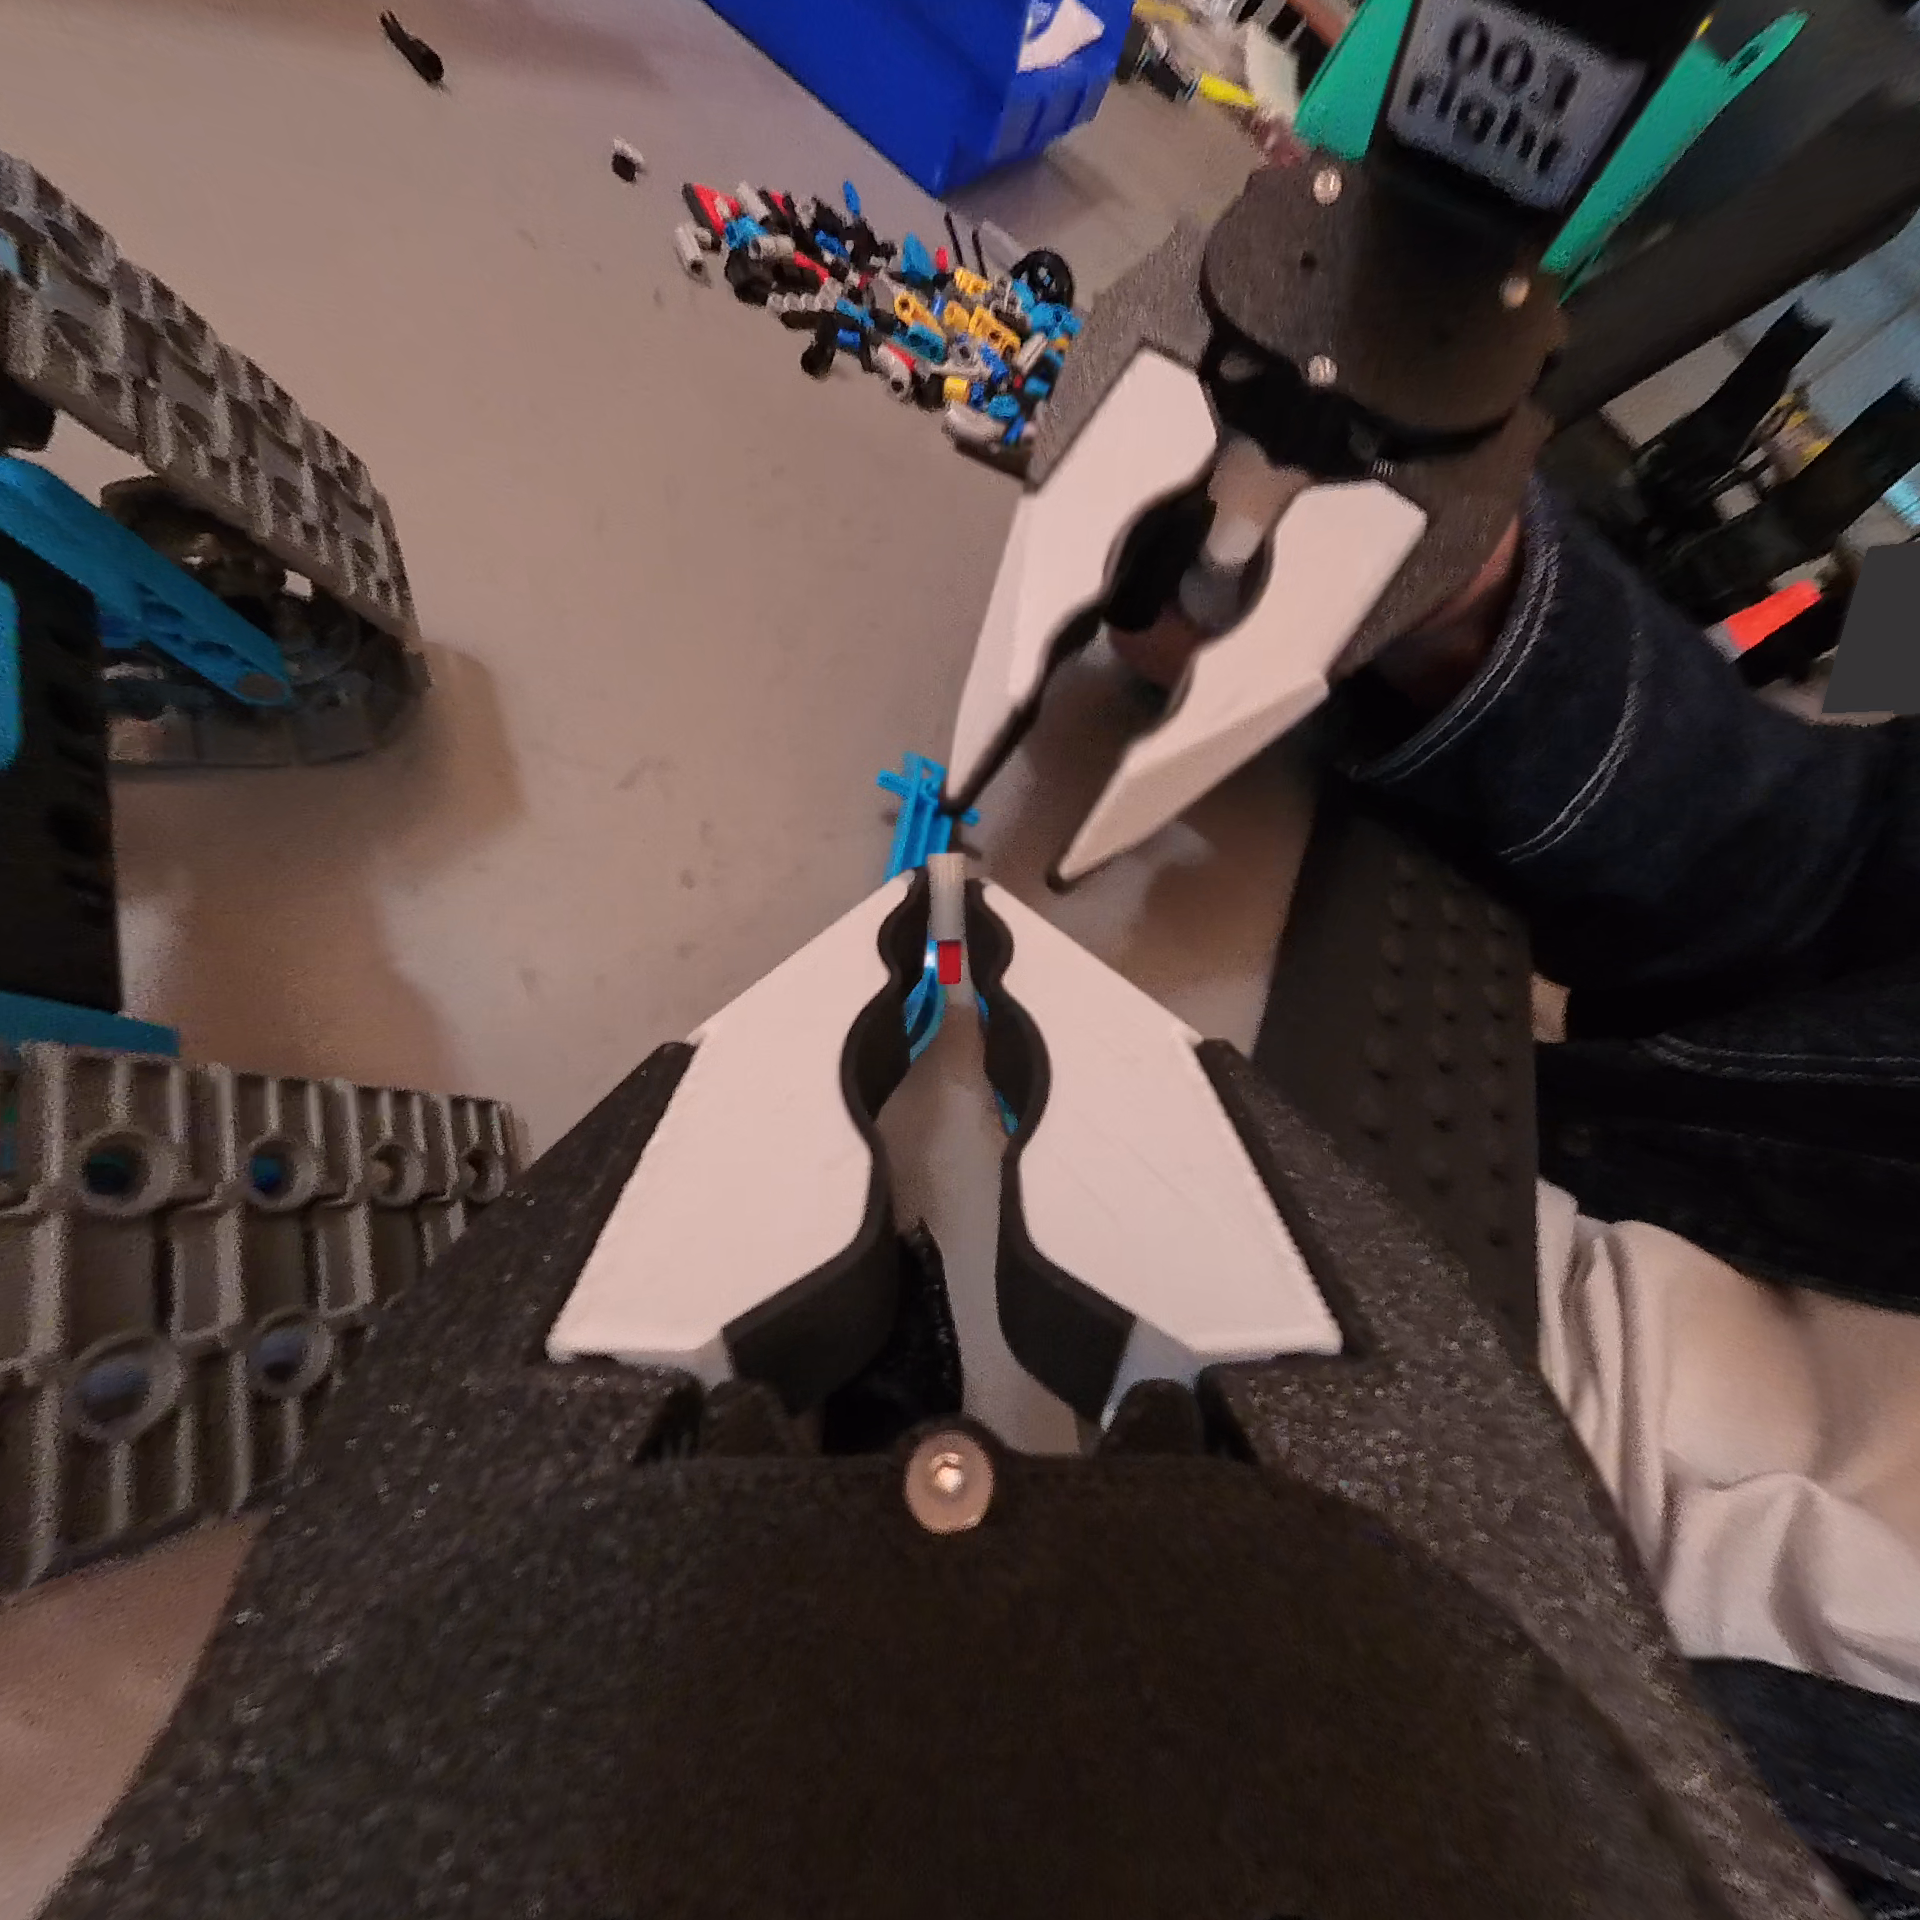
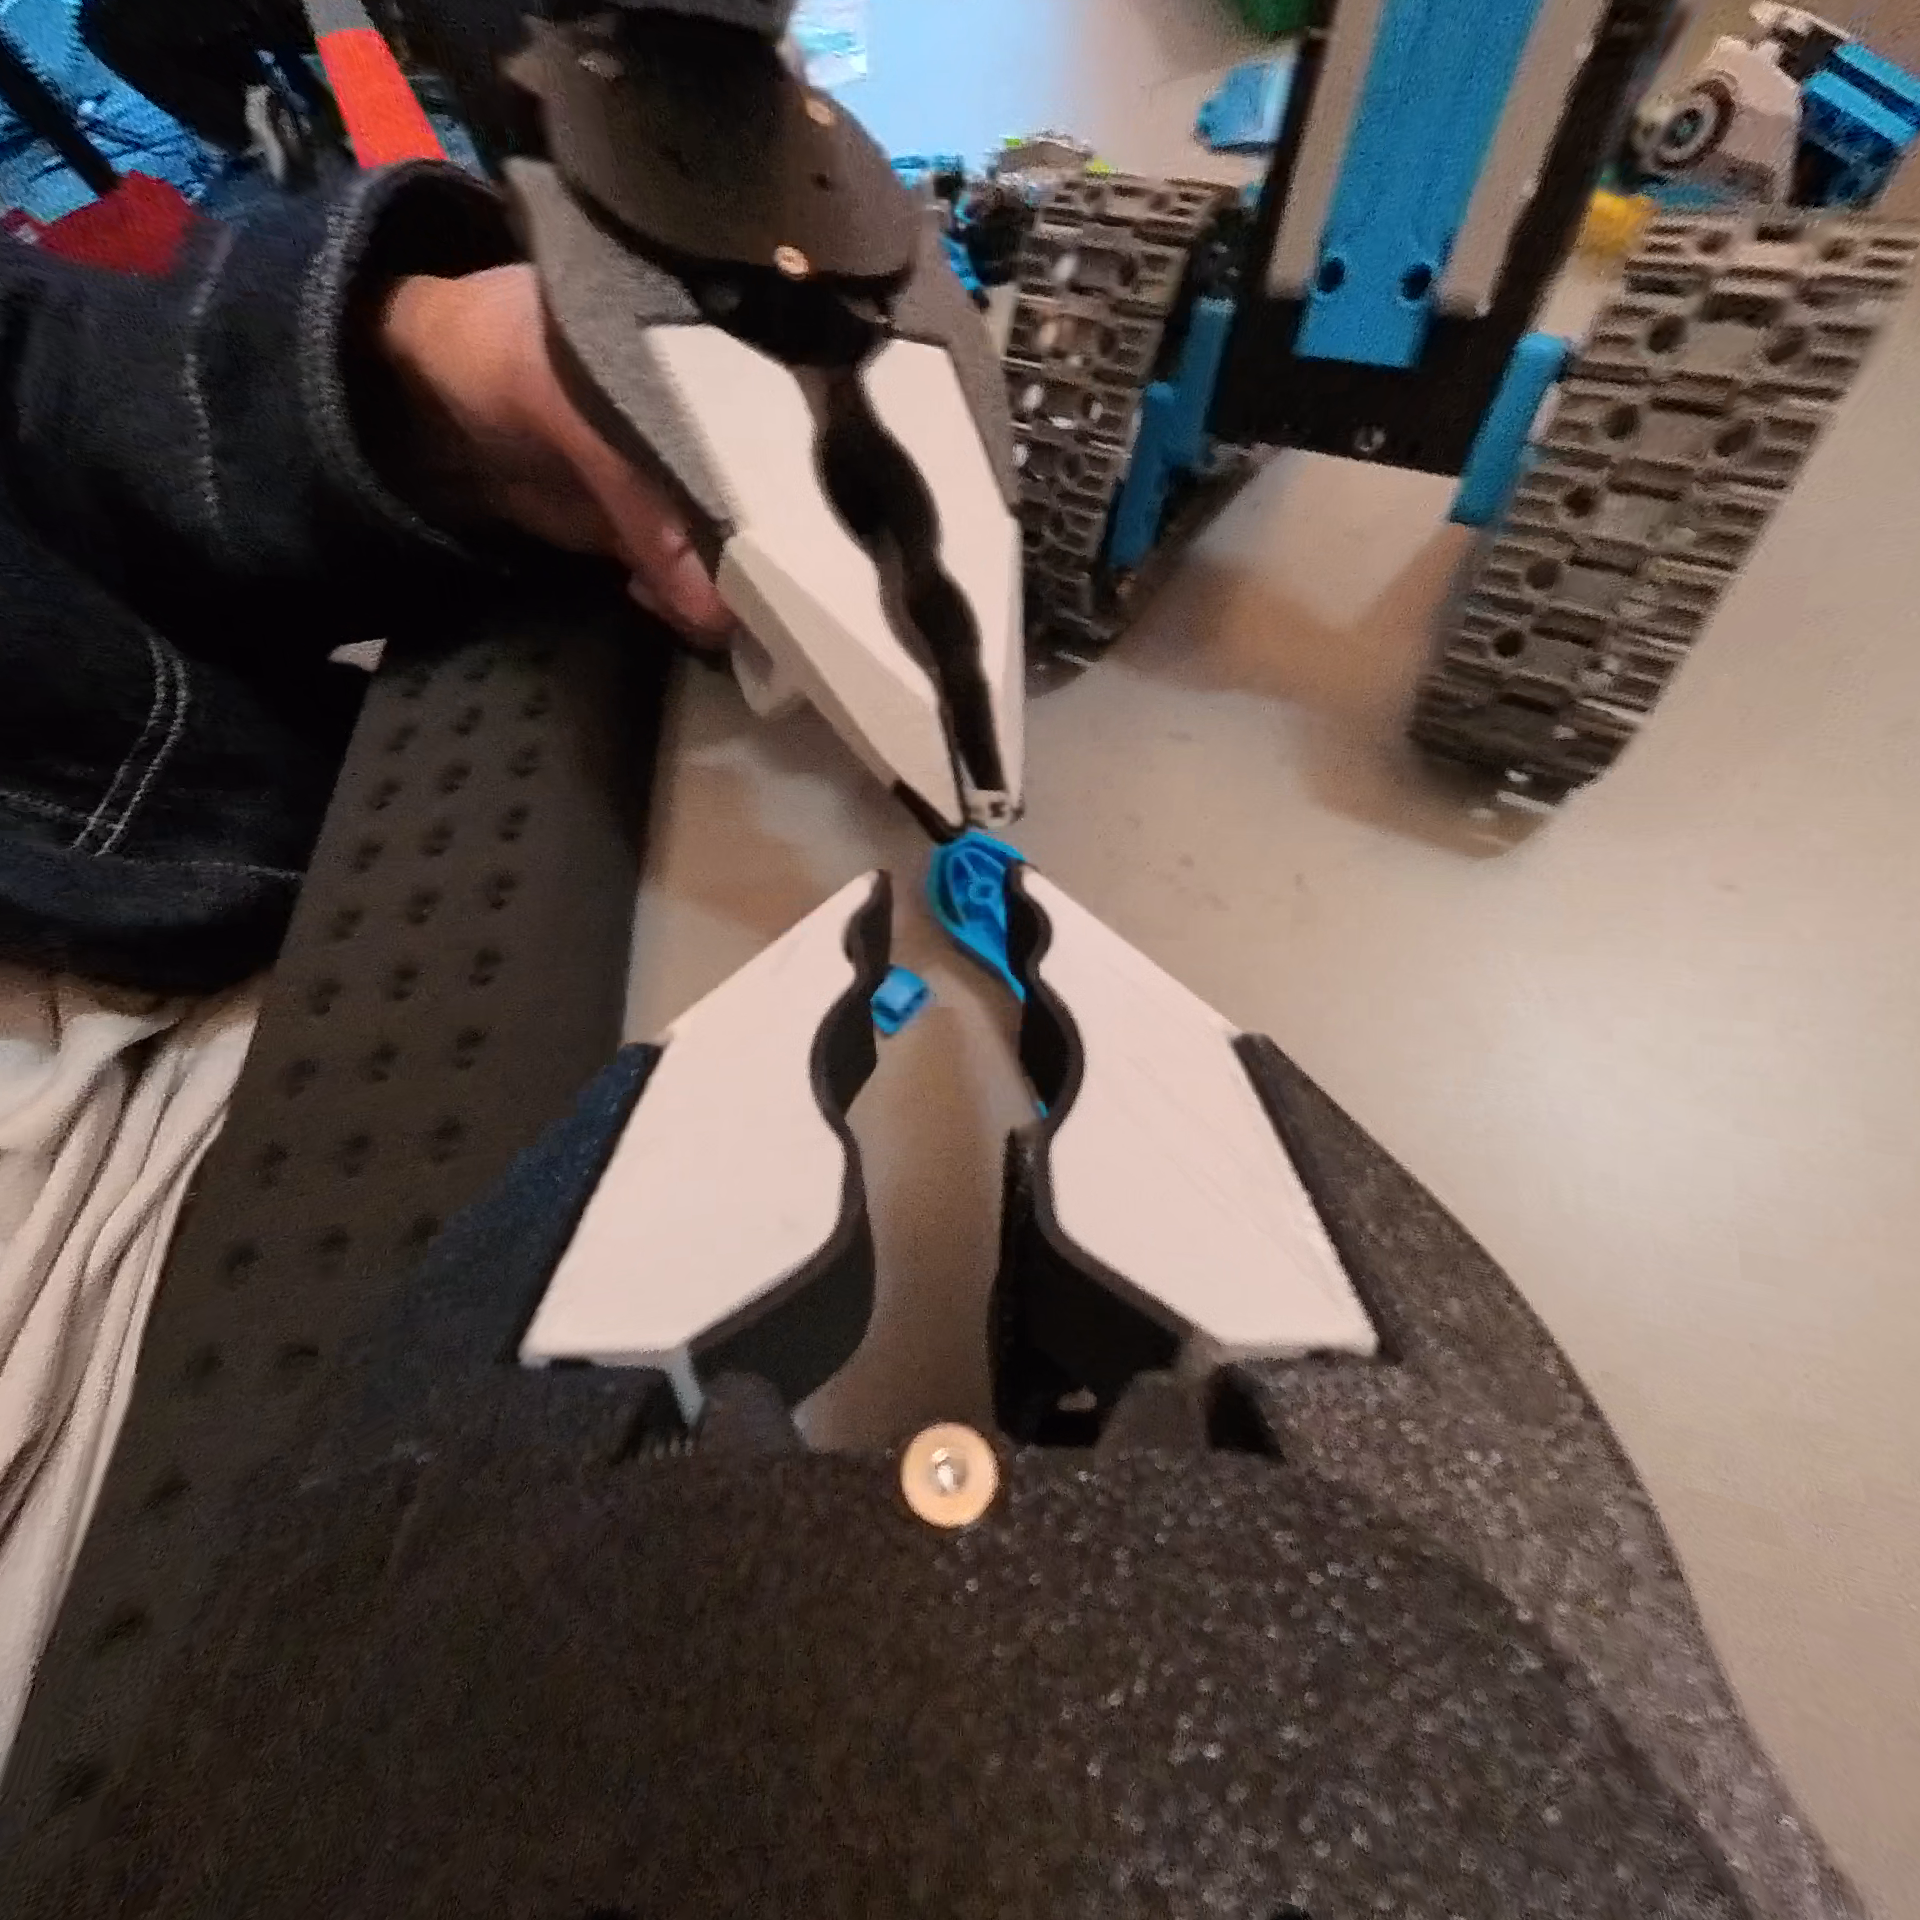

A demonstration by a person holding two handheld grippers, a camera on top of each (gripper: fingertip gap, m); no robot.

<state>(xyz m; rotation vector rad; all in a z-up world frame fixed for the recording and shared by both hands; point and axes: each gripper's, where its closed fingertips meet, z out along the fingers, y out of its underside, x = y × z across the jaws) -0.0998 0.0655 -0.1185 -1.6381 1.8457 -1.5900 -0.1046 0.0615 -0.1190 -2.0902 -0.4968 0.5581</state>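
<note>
Blue plastic part (image 2: pixel 977 904), curved and spoked, sits in the air just above the table (image 1: pixel 623 623) near its front edge, caught between the two grippers. Left gripper (image 1: pixel 945 883): fingers nearly closed, pinching a small grey peg with a red end (image 1: pixel 948 925) that's joined to the blue part; the blue shows through the gap behind the peg. Right gripper (image 2: pixel 951 883): fingers apart by a clear gap, the blue part lying against the inner face of one finger only, other finger not touching it. Can't tell if that counts as a grip; looks more like contact than a clamp. A second small blue bit (image 2: pixel 896 1003) shows in the gap between the right fingers, lower down; can't tell whether it's attached or lying on the table. The two grippers meet tip to tip, almost touching.

Around it: tracked toy vehicle (image 2: pixel 1403 364), grey tracks with blue and black frame, on the table beyond the grippers, towards the left edge. Pile of small loose building pieces (image 1: pixel 894 301), blue, black, yellow, red, farther back near the far edge. Blue box (image 1: pixel 935 83) behind the pile. Black perforated mat (image 2: pixel 436 935) along the front edge. A person's hand (image 2: pixel 540 457) in a dark denim sleeve holds the left gripper.
</note>
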